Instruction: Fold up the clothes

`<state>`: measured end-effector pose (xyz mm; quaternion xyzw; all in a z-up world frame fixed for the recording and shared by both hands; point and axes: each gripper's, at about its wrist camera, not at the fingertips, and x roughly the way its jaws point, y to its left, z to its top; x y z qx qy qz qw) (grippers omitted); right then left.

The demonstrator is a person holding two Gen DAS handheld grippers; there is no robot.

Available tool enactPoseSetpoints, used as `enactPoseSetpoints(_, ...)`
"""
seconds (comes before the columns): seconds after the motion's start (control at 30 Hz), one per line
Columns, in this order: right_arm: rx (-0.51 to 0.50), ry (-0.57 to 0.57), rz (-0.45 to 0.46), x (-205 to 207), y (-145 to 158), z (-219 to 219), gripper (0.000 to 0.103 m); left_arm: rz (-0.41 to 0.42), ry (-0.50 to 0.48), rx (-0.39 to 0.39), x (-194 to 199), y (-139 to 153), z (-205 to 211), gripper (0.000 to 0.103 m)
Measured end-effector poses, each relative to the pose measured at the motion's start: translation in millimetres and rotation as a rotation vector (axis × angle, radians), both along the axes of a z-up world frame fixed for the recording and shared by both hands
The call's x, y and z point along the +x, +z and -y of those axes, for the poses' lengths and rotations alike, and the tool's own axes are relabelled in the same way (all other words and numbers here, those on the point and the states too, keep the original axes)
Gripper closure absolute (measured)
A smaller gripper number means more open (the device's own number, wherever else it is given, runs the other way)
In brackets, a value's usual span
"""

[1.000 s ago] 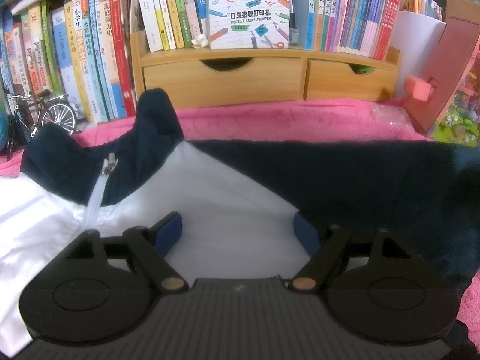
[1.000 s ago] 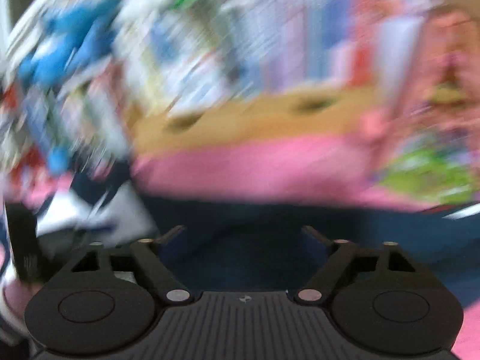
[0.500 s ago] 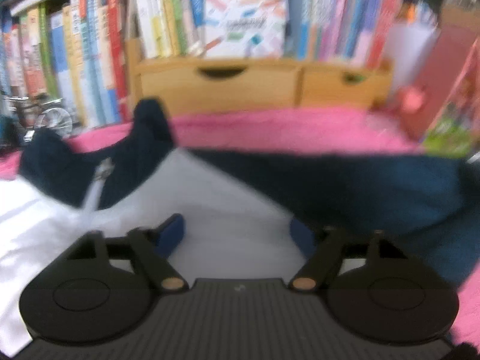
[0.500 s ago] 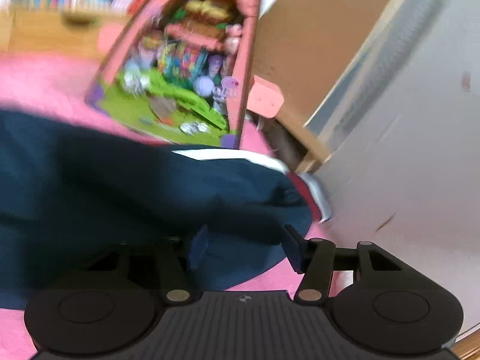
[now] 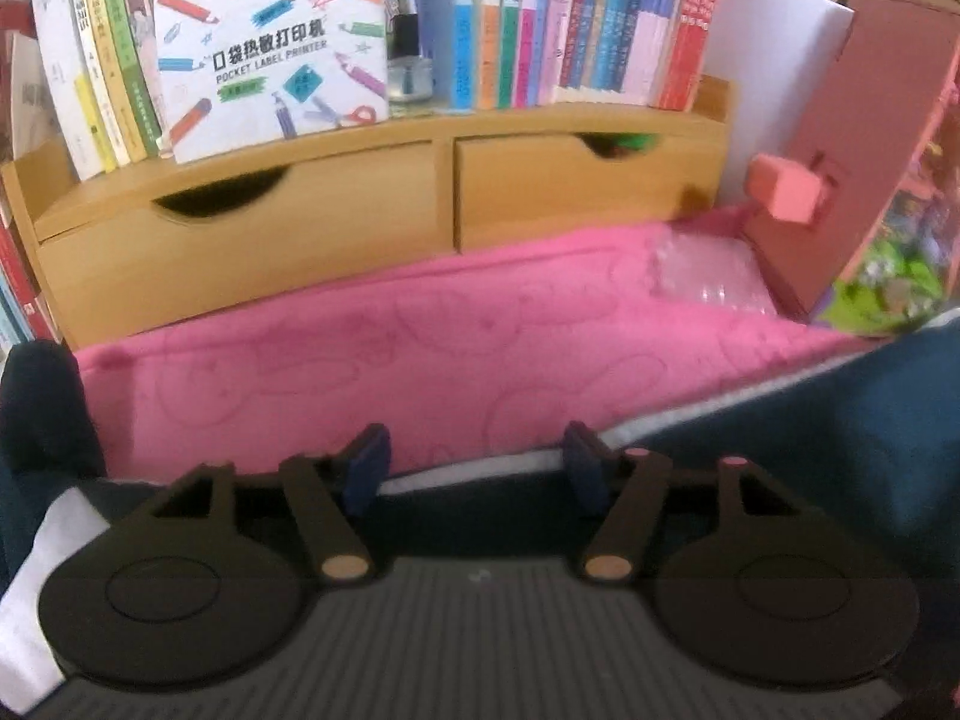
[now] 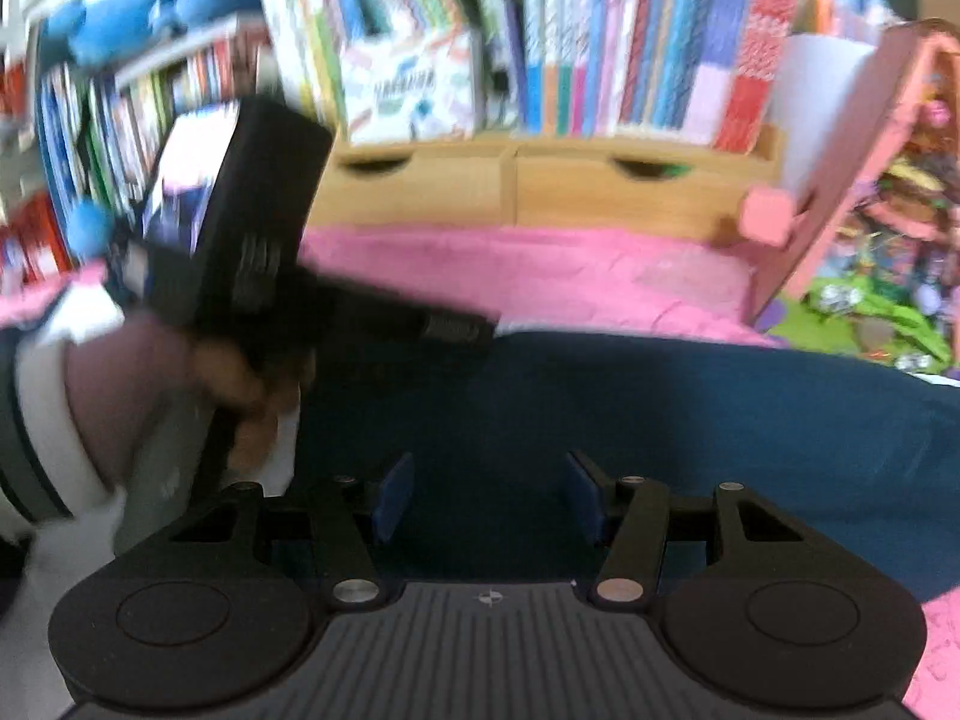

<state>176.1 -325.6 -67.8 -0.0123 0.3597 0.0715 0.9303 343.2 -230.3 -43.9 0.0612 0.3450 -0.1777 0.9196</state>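
Bookshelves (image 5: 540, 18) and a wooden drawer unit (image 5: 360, 216) back a pink blanket (image 5: 420, 348) that serves as the work surface. Left wrist view: the left gripper (image 5: 474, 468) sits at 6 o'clock with its jaws about half open; they have just been closing, and the navy garment (image 5: 840, 450) has its pale-edged rim lying between the pads, though no firm pinch can be confirmed. A second ago this camera looked onto the garment's white panel and zipper; it now looks over the far edge to bare blanket, with navy cloth bunched at 9 o'clock and rising at 3 o'clock. A clear plastic wrapper (image 5: 708, 276) lies at 1 o'clock. Right wrist view: the right gripper (image 6: 486, 492) hovers at 6 o'clock, jaws half open, over flat navy cloth that fills the gap below them; they narrowed within the last second and appear to grip nothing. The person's hand (image 6: 240, 384) with the left tool shows blurred at 9 o'clock. Judgement: both tools have shifted to the garment's far side, probably to take an edge for the next fold; no fold is visibly completed.
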Motion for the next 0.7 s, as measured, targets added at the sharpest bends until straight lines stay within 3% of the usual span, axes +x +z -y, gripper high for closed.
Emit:
enactPoseSetpoints(0.1,-0.013,-0.031,-0.034,7.7,-13.3,15.0,0.045,0.008,0.035,-0.018,-6.8,8.1,-15.5,0.05)
enactPoseSetpoints(0.2,-0.058,-0.118,-0.032,11.1,-9.6,48.0,0.041,0.017,-0.038,-0.084,-27.5,19.3,-34.4,0.049)
enactPoseSetpoints(0.23,-0.081,-0.167,-0.03,14.1,-8.0,66.4,0.039,0.028,-0.073,-0.076,-35.1,21.6,-38.4,0.048)
enactPoseSetpoints(0.33,-0.118,-0.347,-0.05,27.5,-1.5,134.8,0.02,0.089,-0.09,0.066,-49.6,13.5,-47.6,0.048)
enactPoseSetpoints(0.4,-0.097,-0.535,-0.105,34.8,8.9,190.0,0.02,0.05,-0.042,0.066,-48.2,8.8,-64.3,0.05)
enactPoseSetpoints(0.47,-0.097,-0.747,-0.138,25.8,25.2,229.4,0.039,0.03,0.004,0.008,-51.8,12.5,-86.8,0.05)
enactPoseSetpoints(0.53,-0.042,-0.743,-0.056,1.2,46.1,237.4,0.038,0.024,0.02,-0.027,-62.2,19.2,-105.7,0.048)
enactPoseSetpoints(0.6,0.017,-0.698,0.022,-23.4,61.2,229.9,0.03,0.028,0.036,-0.028,-77.3,23.7,-118.9,0.047)
enactPoseSetpoints(0.7,0.061,-0.587,0.059,-47.1,77.0,195.3,0.026,0.028,0.064,-0.041,-113.1,30.3,-147.2,0.043)
